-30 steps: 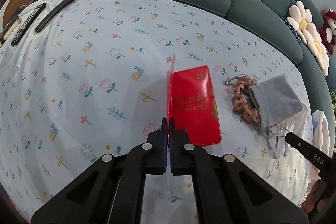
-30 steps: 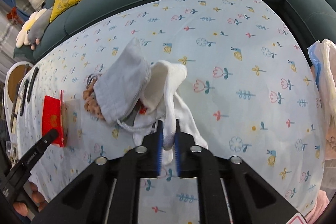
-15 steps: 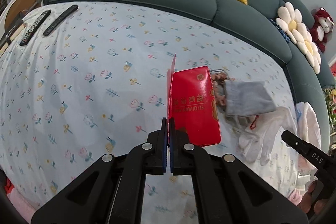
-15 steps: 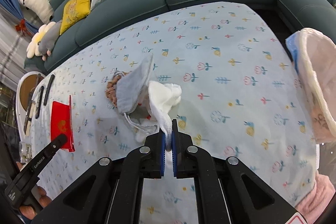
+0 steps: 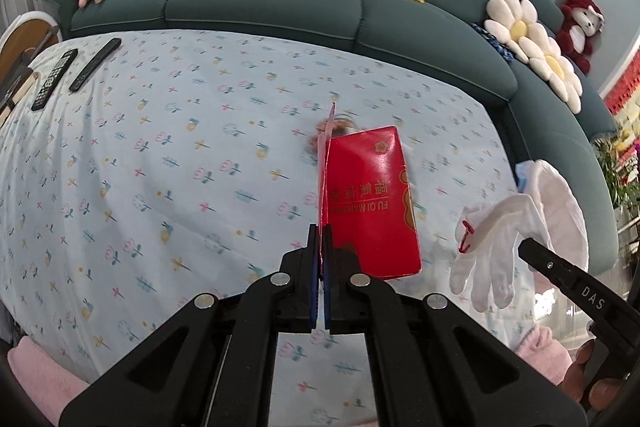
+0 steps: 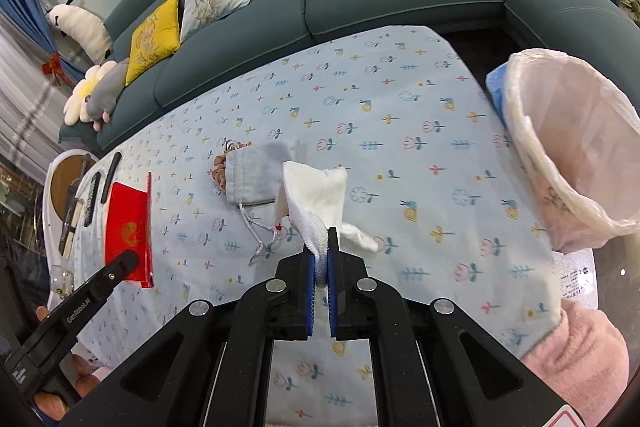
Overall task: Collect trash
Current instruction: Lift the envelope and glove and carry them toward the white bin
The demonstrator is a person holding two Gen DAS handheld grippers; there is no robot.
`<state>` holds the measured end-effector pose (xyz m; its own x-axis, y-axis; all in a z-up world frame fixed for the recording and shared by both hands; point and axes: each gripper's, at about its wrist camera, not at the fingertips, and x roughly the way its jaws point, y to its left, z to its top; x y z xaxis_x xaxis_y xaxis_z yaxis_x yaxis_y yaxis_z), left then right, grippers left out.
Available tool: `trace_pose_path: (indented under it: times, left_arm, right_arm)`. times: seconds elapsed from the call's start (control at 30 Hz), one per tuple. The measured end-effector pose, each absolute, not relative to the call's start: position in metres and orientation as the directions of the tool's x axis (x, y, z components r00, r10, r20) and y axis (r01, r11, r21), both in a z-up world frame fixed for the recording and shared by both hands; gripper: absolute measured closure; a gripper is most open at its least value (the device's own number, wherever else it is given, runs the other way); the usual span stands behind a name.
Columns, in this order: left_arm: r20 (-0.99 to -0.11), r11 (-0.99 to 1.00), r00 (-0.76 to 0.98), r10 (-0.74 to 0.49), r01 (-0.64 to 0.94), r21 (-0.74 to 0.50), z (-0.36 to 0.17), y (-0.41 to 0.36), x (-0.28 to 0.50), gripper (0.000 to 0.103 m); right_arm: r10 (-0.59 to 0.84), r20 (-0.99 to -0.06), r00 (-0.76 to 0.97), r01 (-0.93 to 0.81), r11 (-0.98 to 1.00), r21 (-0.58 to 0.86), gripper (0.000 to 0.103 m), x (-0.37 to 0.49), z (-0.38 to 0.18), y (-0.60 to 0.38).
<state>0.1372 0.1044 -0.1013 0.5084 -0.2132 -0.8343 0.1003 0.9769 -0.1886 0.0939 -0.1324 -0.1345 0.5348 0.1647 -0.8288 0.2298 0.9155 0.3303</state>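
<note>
My left gripper (image 5: 321,227) is shut on the edge of an opened red packet (image 5: 370,203), held up above the flowered tablecloth (image 5: 160,163); the same red packet (image 6: 128,223) shows at the left of the right wrist view. My right gripper (image 6: 321,241) is shut on a white glove (image 6: 316,199), which hangs lifted off the table; that white glove (image 5: 496,247) dangles at the right of the left wrist view. A bin lined with a pale plastic bag (image 6: 576,147) stands past the table's right edge.
A grey drawstring pouch (image 6: 256,175) and a brown beaded piece (image 6: 219,167) lie mid-table. Two remotes (image 5: 72,71) rest at the far left. A teal sofa (image 5: 280,3) with cushions curves behind the table. Pink sleeves (image 6: 576,359) show at the near edge.
Both grippers rose and moved right with their loads. The glove came fully off the table and away from the pouch. The bin came into the right wrist view.
</note>
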Motion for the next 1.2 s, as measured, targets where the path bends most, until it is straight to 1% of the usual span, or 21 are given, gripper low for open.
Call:
trace_pose_path:
  times: [0.73, 1.2]
  left_arm:
    - [-0.813, 0.957, 0.526, -0.249, 0.261, -0.125, -0.070, 0.018, 0.092, 0.102]
    - [-0.809, 0.941, 0.526, -0.261, 0.324, -0.093, -0.061, -0.019, 0.084, 0.102]
  right_arm:
    - [0.149, -0.768, 0.623, 0.259, 0.887, 0.383, 0.098, 0.045, -0.103, -0.189]
    - [0.130, -0.746, 0.653, 0.282, 0.873, 0.399, 0.098, 0.035, -0.094, -0.223]
